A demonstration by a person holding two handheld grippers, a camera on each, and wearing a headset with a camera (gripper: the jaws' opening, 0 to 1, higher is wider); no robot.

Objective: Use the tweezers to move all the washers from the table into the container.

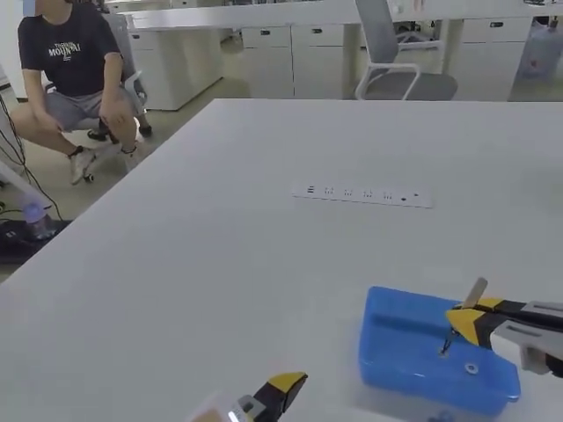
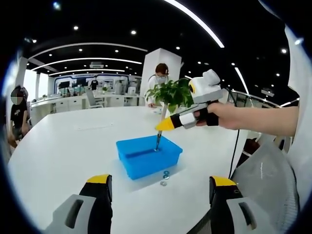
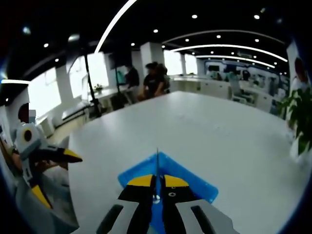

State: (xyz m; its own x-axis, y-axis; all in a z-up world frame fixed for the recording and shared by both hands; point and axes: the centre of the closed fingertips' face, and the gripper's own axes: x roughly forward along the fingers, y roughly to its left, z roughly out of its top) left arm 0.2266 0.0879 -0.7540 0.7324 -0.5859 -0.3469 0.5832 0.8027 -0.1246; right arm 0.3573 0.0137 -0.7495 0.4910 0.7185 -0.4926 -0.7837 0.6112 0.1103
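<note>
White office table [image 1: 220,264]; blue container [image 1: 396,369] at its 5 o'clock in the head view; right gripper [image 1: 462,323] held level from 3 o'clock, jaws pinching the tweezers [image 1: 447,341], near upright, tips down inside near one washer [image 1: 472,368]; two washers [image 2: 165,173] lie outside, at the container's 5 o'clock in the left gripper view; left gripper [image 2: 161,181] spread.

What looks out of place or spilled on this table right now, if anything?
Nothing stands out. The blue container sits upright on the table. The tweezers in the right hand-held gripper point down into it. Two washers lie on the table beside it, not yet moved.
</note>
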